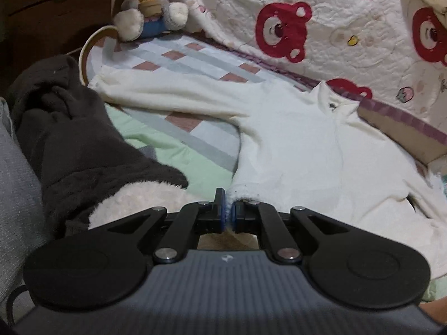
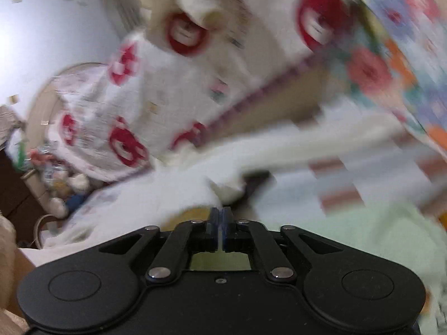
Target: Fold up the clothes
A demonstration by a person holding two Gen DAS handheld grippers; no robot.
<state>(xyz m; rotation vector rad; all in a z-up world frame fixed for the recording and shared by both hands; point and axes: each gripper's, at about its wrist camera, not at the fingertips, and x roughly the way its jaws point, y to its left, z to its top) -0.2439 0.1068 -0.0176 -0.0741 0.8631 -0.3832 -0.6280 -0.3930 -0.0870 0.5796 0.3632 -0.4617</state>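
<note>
A cream-white fleece top point(image 1: 301, 145) lies spread face-up on the bed point(image 1: 178, 150), its collar toward the far edge where a bear-print quilt point(image 1: 321, 28) is heaped, one long sleeve point(image 1: 167, 95) stretched out toward the far left corner near a plush toy point(image 1: 148, 5). The left tool point(image 1: 229, 212) has its jaws pressed together on the fuzzy hem of the top at the near edge of the bed, a tuft of fleece showing between the pads. The right tool point(image 2: 220, 223) also has its jaws together; that view is badly smeared by motion, but a thin sliver of pale cloth appears pinched between the pads, likely the same hem further along, though I cannot tell for sure. A dark brown garment point(image 1: 69, 128) sits bunched at the near left edge, not yet dealt with. The step in hand looks to be the first fold of the white top, with the hem gripped at two points. The next move, as I judge it, calls for lifting both tools together and carrying the hem up toward the collar, keeping the cloth taut between them so it lands flat, and tucking that outstretched sleeve in first or afterwards.
</note>
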